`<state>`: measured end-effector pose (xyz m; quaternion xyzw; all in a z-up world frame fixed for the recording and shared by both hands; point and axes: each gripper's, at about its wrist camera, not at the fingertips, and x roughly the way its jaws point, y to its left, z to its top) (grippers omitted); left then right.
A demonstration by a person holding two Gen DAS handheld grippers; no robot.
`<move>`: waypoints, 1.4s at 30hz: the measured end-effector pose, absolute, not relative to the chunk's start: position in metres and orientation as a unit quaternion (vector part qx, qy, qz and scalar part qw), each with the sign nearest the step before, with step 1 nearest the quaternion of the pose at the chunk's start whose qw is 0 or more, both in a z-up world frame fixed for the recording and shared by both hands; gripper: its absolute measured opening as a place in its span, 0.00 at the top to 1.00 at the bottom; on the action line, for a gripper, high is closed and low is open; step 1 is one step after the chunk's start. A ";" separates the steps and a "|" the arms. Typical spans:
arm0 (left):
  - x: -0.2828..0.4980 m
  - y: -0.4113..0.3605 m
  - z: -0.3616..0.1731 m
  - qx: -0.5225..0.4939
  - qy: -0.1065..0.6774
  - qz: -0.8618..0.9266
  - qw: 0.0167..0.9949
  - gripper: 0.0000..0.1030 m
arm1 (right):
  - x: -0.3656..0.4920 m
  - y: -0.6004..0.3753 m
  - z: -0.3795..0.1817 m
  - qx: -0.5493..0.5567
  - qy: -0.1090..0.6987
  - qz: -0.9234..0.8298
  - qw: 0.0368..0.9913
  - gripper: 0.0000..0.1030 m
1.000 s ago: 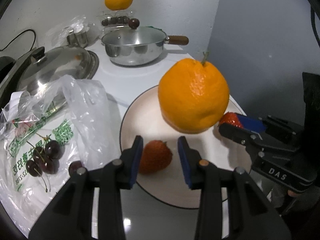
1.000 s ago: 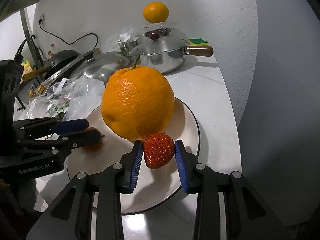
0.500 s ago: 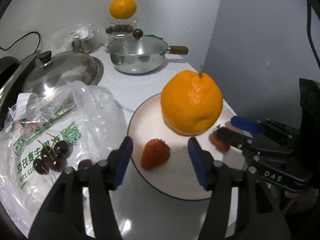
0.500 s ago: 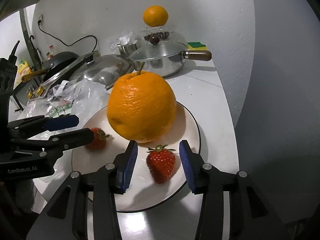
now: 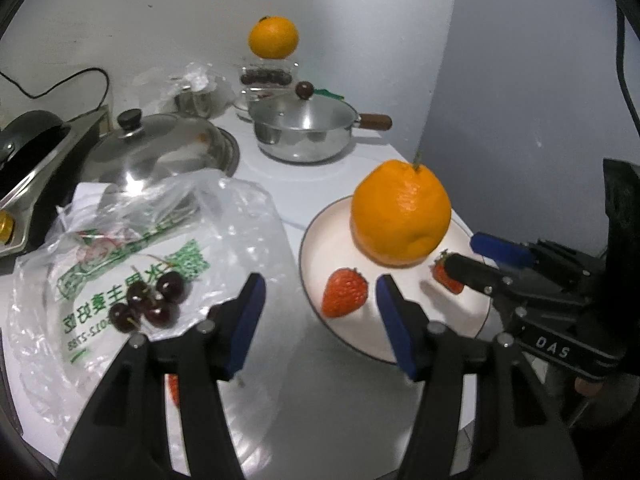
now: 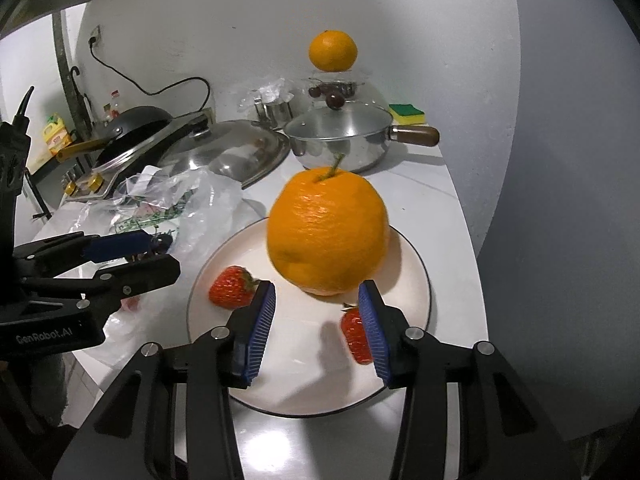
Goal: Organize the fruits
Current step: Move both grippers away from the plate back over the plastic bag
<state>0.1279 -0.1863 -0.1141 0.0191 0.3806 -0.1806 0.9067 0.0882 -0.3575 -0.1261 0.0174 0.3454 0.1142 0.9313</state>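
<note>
While the left gripper [image 5: 320, 304] hangs with jaws apart and empty over the surface [image 5: 296, 364], a big orange [image 5: 400, 212] sits on the plate [image 5: 312, 240] at two o'clock, one strawberry [image 5: 345, 297] just left of it, cherries [image 5: 148, 304] at nine o'clock. From the right wrist, the right gripper [image 6: 317, 322] stands open and empty, a second strawberry [image 6: 354, 334] against its right pad.

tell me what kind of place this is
Most likely a home kitchen counter: a lidded steel pan and a sponge stand by the wall, a black wok sits on a stove, and a plate holds fruit.
</note>
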 end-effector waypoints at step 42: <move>0.091 -0.033 -0.113 -0.064 0.361 -0.086 0.926 0.29 | 0.091 -0.216 -0.113 -0.051 0.349 0.172 0.920 0.55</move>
